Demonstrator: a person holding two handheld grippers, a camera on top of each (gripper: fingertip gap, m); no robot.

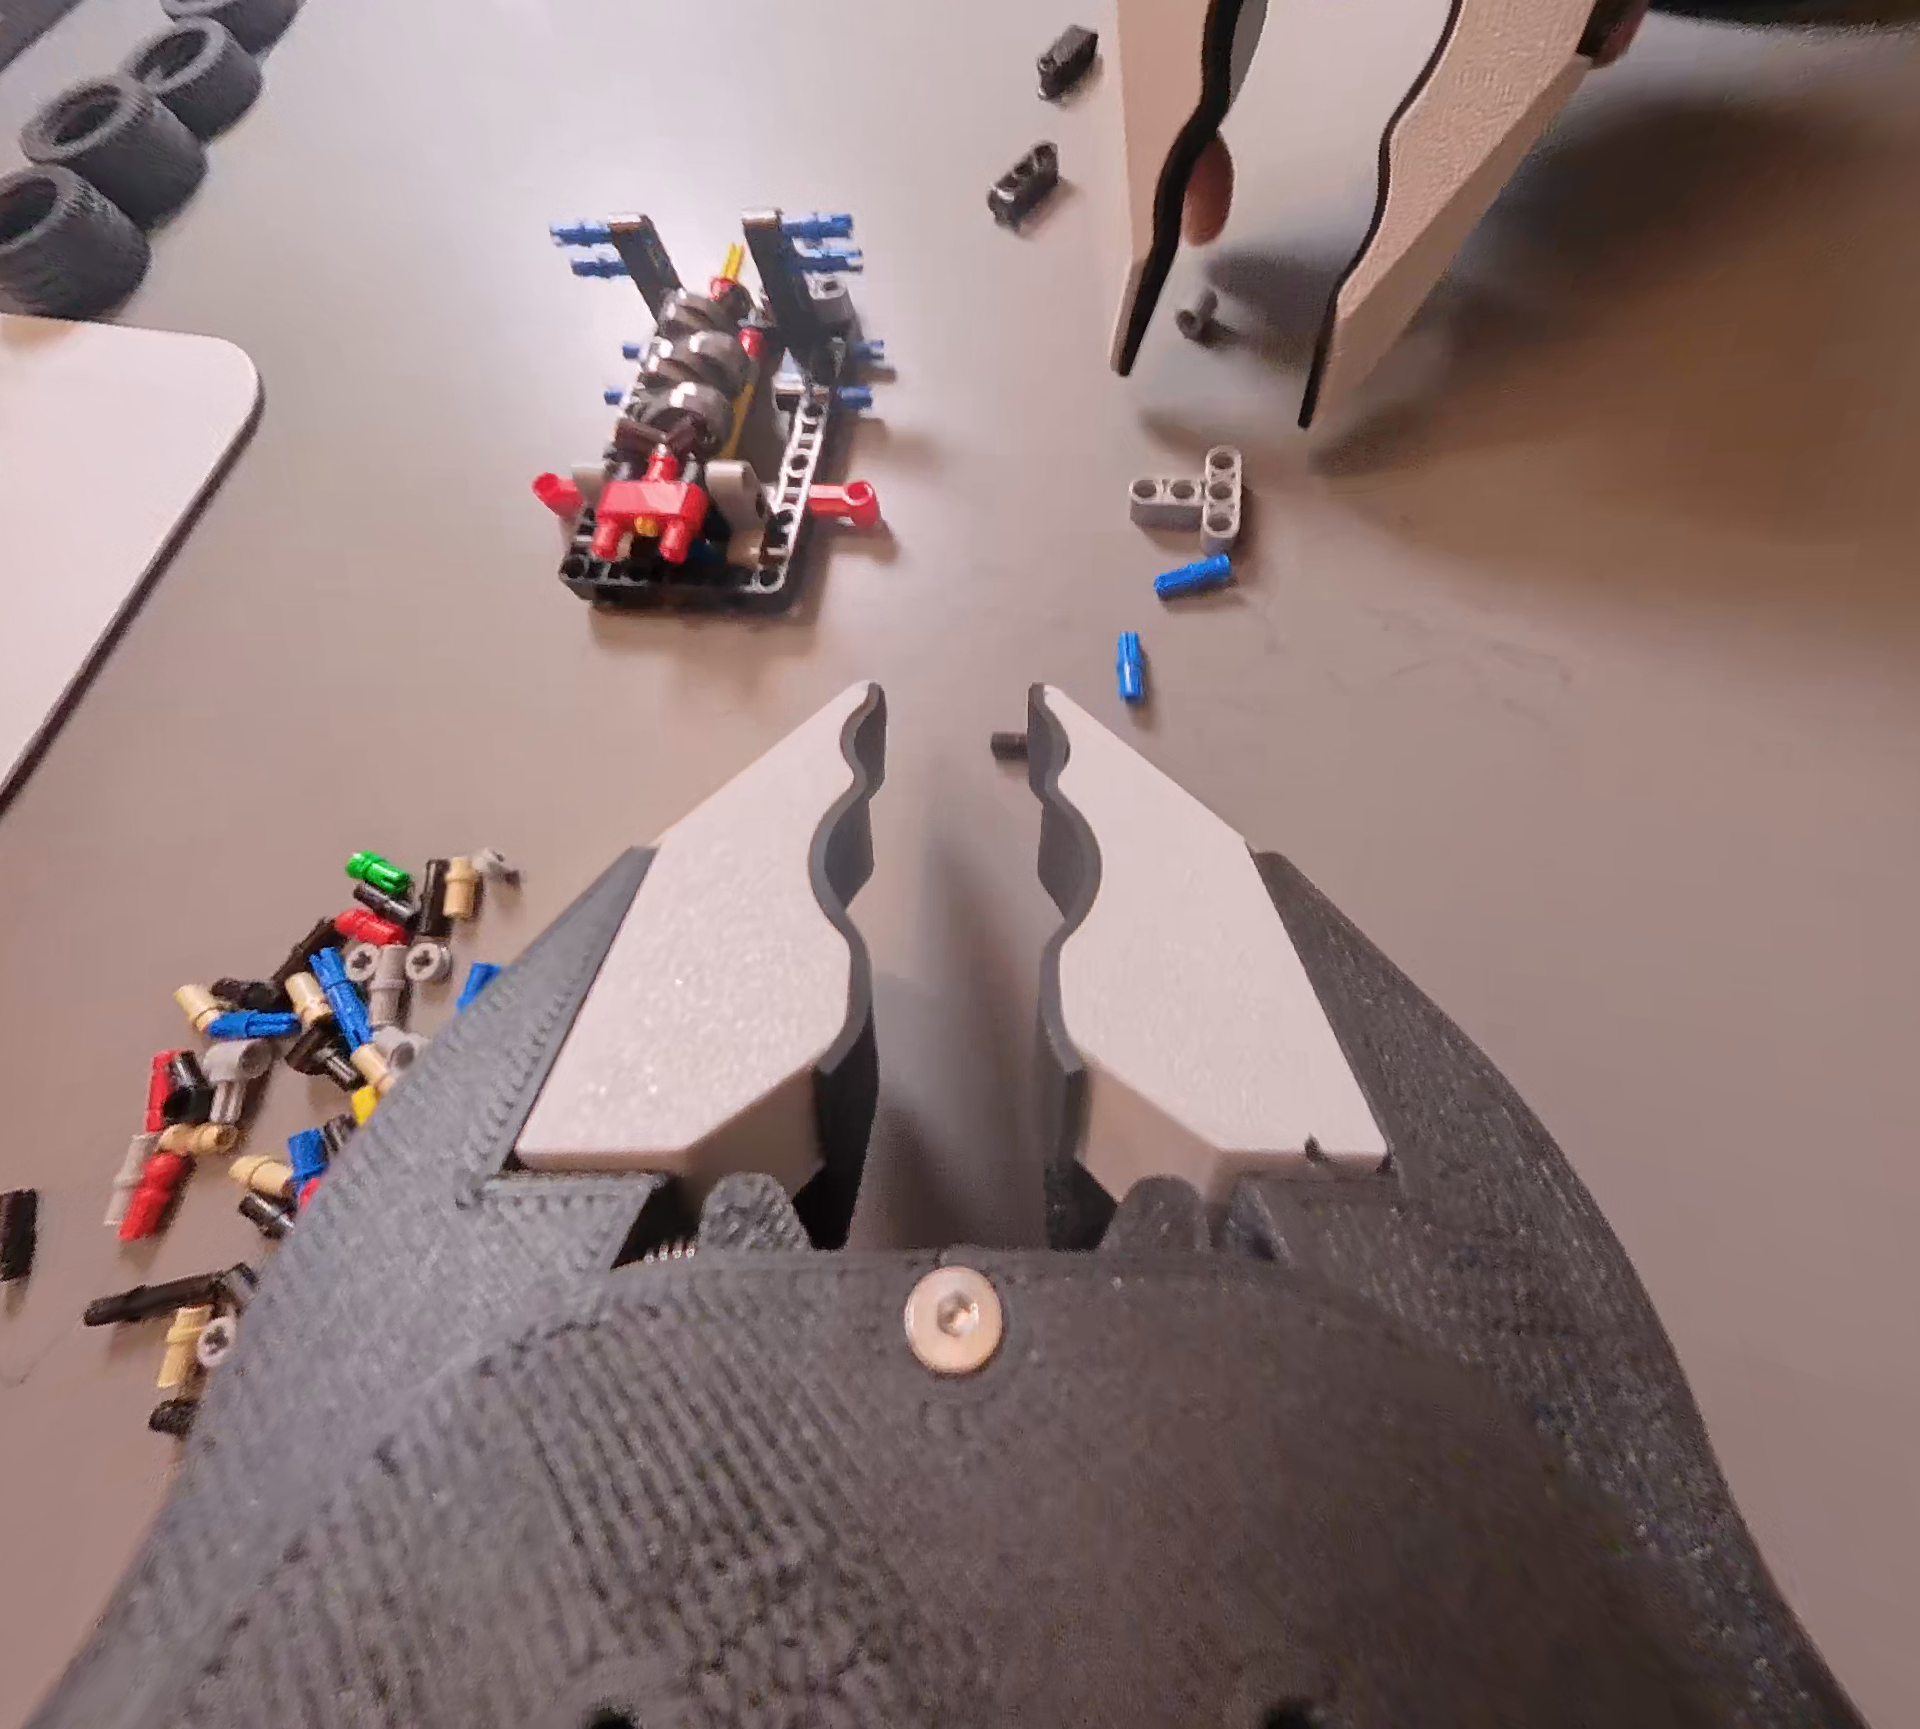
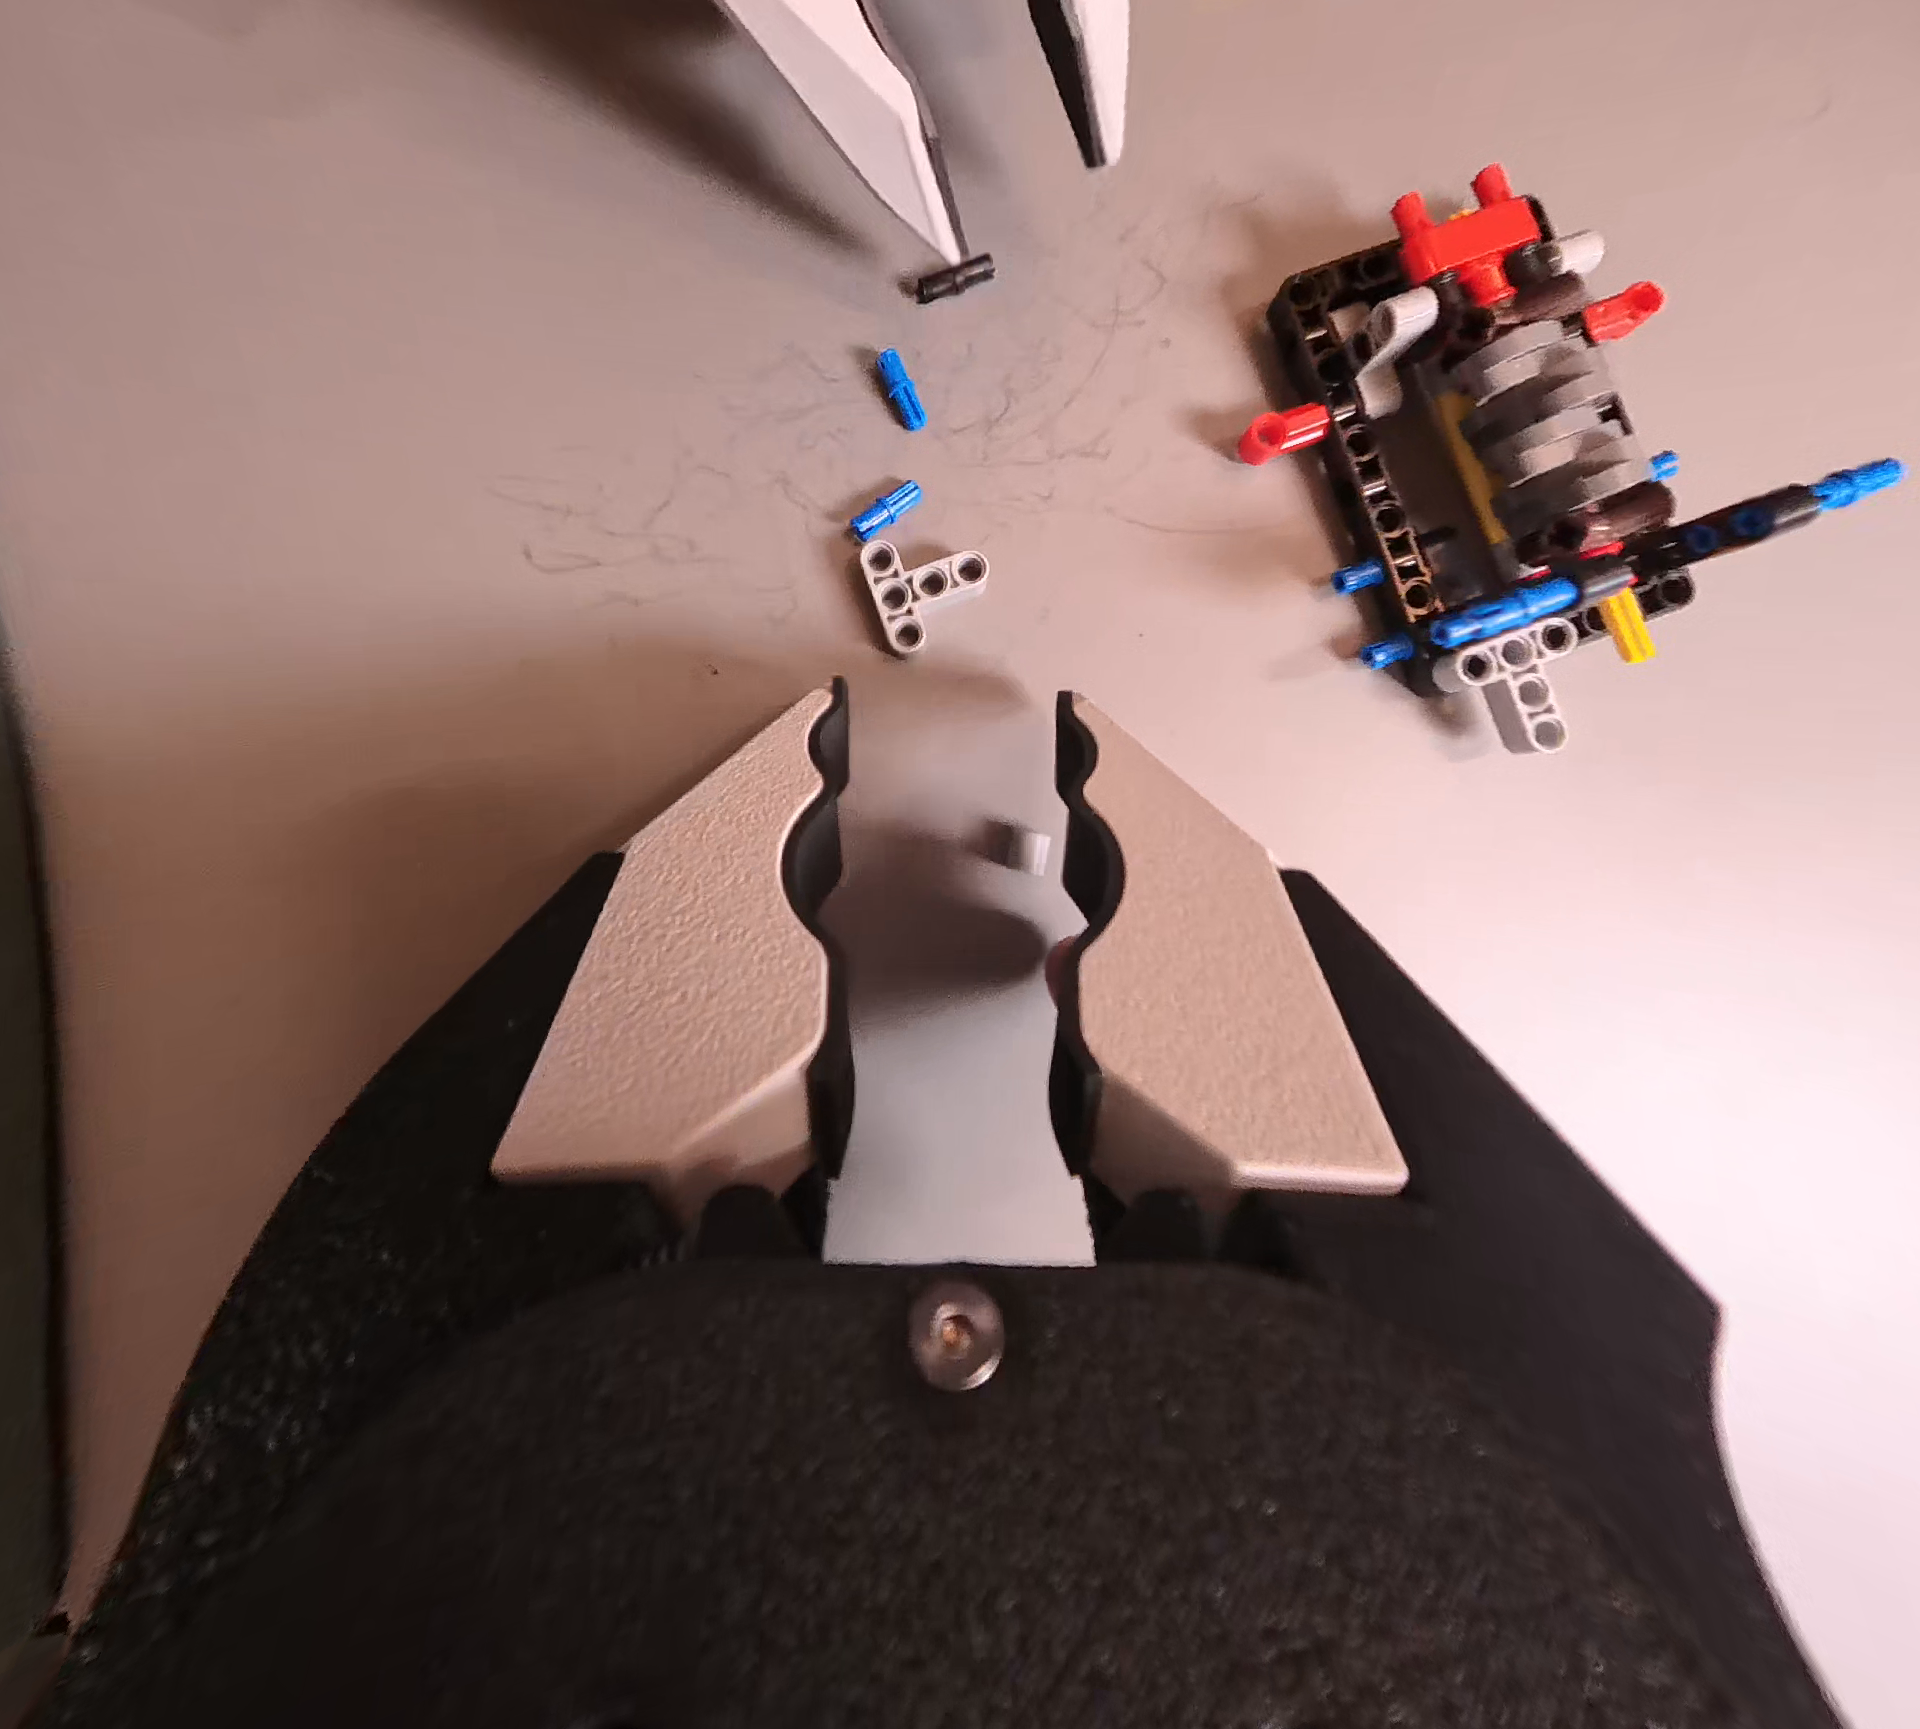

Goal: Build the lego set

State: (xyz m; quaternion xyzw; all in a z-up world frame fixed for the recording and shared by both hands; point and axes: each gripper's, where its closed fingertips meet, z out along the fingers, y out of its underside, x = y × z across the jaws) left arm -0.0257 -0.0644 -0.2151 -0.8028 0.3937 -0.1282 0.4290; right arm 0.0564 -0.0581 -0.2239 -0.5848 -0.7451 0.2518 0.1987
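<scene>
Left wrist view: both grippers' fingers parted, empty — left gripper (image 1: 956,713) beside black pin (image 1: 1006,743).

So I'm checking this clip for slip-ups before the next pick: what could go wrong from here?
1. The small black pin lies right at the left gripper fingertip; the open jaws could flick it away.
2. Two loose blue pins lie beside the grey T-shaped beam; a sweep may scatter them.
3. The right gripper straddles a tiny dark pin; closing off-centre might miss it.
</scene>
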